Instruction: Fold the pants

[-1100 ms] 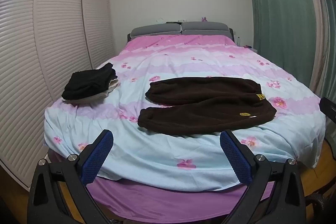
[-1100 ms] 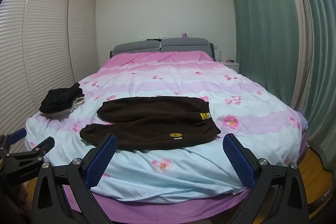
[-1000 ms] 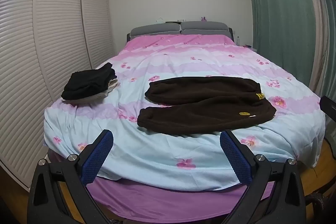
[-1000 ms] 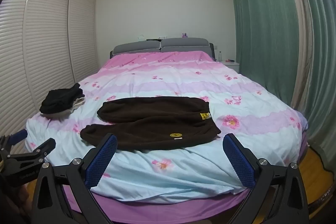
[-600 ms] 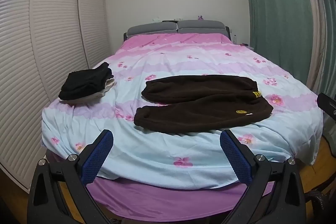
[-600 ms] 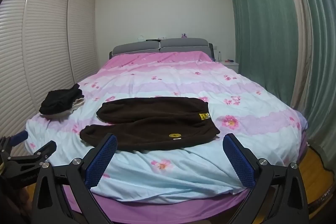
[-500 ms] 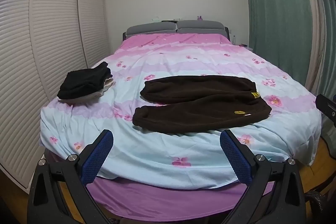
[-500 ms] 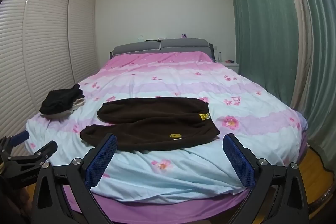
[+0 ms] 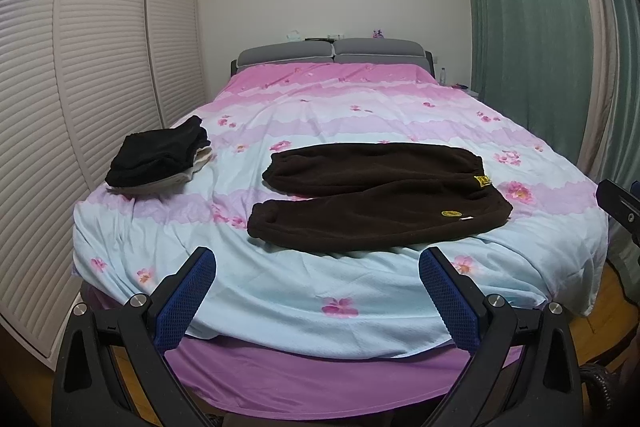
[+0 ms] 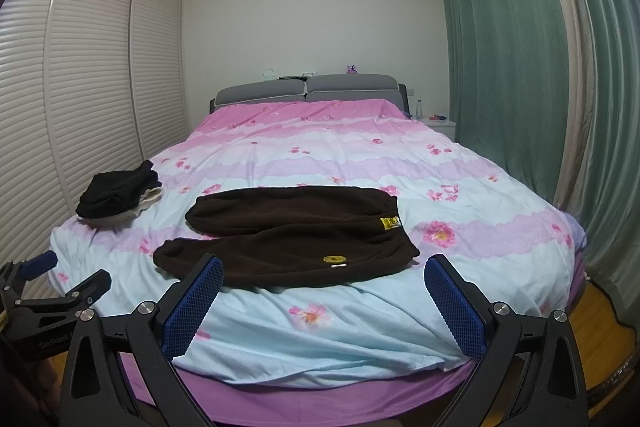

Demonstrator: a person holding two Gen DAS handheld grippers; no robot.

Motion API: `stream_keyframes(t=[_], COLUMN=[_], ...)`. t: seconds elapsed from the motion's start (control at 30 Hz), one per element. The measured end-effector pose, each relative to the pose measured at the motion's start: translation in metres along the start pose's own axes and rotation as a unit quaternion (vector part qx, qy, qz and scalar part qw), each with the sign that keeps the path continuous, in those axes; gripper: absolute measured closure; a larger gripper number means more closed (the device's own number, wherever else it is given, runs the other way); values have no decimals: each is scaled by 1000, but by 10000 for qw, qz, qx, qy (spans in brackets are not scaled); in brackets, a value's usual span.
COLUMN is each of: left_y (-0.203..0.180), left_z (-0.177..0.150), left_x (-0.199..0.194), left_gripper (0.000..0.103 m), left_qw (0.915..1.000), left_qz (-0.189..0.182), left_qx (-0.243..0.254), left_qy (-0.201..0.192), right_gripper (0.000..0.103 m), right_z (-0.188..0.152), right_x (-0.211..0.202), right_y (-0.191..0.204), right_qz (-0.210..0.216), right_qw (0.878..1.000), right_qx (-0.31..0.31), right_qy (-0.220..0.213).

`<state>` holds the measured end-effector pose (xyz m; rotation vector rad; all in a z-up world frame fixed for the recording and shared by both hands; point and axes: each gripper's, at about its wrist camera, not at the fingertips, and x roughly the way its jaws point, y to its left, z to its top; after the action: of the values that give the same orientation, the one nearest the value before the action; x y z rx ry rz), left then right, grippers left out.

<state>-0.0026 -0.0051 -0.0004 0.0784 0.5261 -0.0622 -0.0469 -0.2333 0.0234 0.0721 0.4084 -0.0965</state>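
Dark brown fleece pants [image 9: 376, 195] lie flat on the bed [image 9: 360, 291], waistband to the right, legs pointing left and slightly apart. They also show in the right wrist view [image 10: 292, 235]. My left gripper [image 9: 316, 275] is open and empty, held off the foot of the bed, short of the pants. My right gripper [image 10: 324, 283] is open and empty, also before the foot of the bed, nearer the waistband end. The left gripper [image 10: 48, 279] shows at the left edge of the right wrist view.
A pile of folded dark and light clothes [image 9: 160, 155] sits at the bed's left front corner. White louvred wardrobe doors [image 9: 80, 107] stand on the left, green curtains [image 9: 540, 47] on the right. A grey headboard [image 9: 332, 53] is at the far end.
Both grippers have stayed open. The left wrist view has shifted slightly, so the bed and pants sit a little lower and further left. The pants have not moved.
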Motion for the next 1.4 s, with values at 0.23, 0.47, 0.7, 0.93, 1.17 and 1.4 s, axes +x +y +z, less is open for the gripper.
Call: stream_keyframes(t=[0.23, 0.47, 0.7, 0.93, 1.17, 1.4], left_y=[-1, 0, 1, 0, 0, 0], left_z=[-1, -1, -1, -1, -1, -1], left_x=[-1, -1, -1, -1, -1, -1], left_gripper=[0, 0, 0, 0, 0, 0], left_qw=[10000, 10000, 10000, 10000, 10000, 10000], left_qz=[-13, -11, -16, -14, -23, -26], left_qx=[-13, -25, -26, -24, -29, -28], left_qy=[6, 15, 18, 18, 16, 13], right_gripper=[1, 1, 1, 1, 1, 1], right_z=[0, 0, -1, -2, -2, -2], right_x=[0, -1, 0, -1, -1, -1], right_y=[0, 0, -2, -2, -1, -1], right_qz=[0, 0, -1, 0, 2, 6], right_qw=[10000, 10000, 10000, 10000, 10000, 10000], right_qx=[3, 4, 7, 9, 8, 7], right_qy=[-4, -15, -17, -16, -21, -18])
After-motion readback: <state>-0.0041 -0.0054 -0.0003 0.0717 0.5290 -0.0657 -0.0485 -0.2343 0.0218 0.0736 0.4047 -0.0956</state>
